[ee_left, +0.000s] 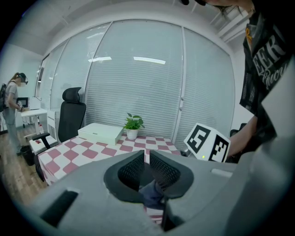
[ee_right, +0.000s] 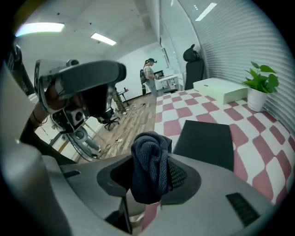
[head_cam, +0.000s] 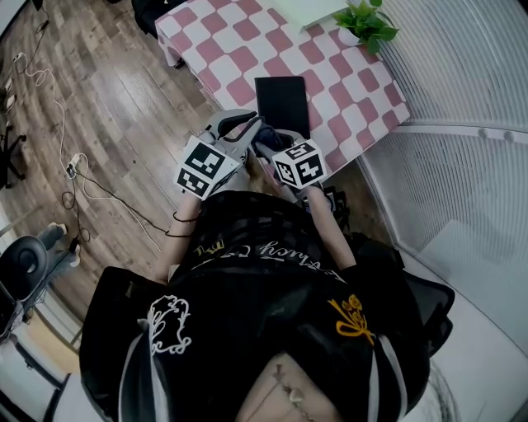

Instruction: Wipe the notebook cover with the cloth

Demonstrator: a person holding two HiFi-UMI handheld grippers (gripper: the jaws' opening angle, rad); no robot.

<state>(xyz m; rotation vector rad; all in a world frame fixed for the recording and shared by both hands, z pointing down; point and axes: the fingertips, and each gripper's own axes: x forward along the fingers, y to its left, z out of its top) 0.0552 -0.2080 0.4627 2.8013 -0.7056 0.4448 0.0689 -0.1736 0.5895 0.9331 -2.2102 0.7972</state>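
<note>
The black notebook lies flat on the pink-and-white checked table, near its front edge. In the right gripper view the notebook is just beyond the jaws. My right gripper is shut on a bunched dark blue cloth, which stands up between its jaws. It hovers at the table's front edge. My left gripper is close beside it on the left. Its jaws stand almost together. A bit of blue cloth shows low behind them; I cannot tell whether it is held.
A potted plant and a flat white box sit at the table's far side. White blinds run along the right. Cables lie on the wooden floor at left. An office chair and a standing person are farther off.
</note>
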